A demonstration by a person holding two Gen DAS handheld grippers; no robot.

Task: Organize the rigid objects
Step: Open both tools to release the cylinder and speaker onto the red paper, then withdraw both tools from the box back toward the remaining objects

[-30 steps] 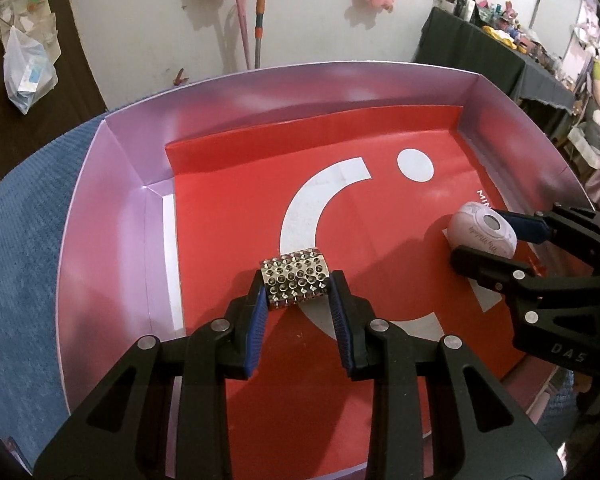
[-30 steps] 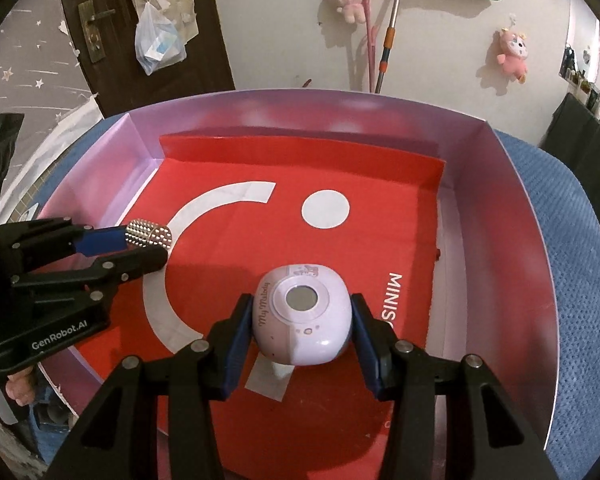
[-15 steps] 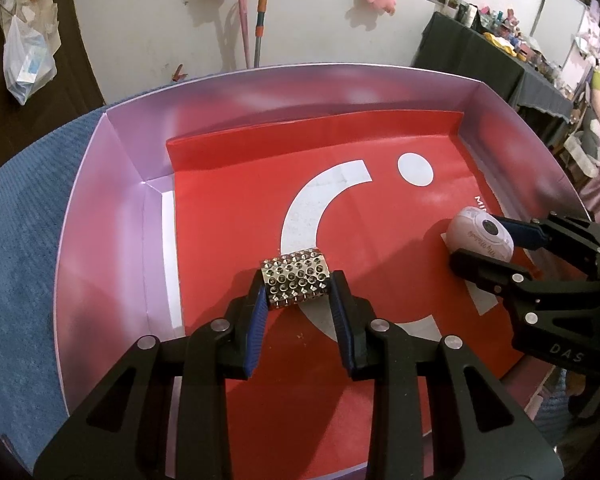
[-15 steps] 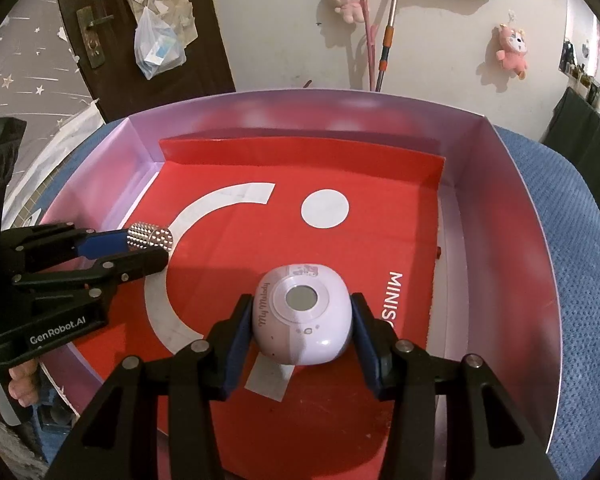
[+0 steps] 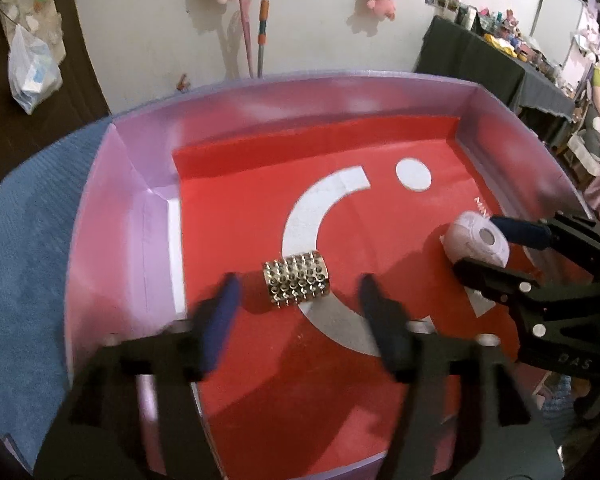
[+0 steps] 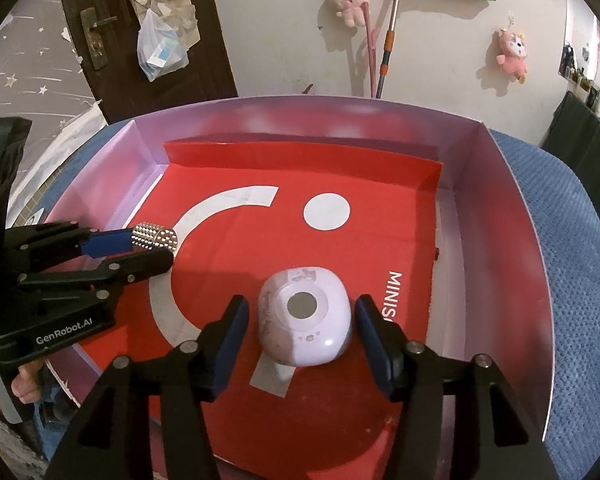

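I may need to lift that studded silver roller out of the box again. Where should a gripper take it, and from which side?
Grip the studded roller by its two flat ends, coming from above with one finger at each end. It lies on its side on the red floor of the box, and the curved, spiked face would likely roll or slip between pads.

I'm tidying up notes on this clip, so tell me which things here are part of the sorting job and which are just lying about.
Part of the job:
- studded metal cylinder, lying in the box between the opening left tool
- lilac rounded gadget, between the opening right tool
- purple box with its red liner

Just lying about:
- pink plush toys on the wall
- mop handle
- plastic bag
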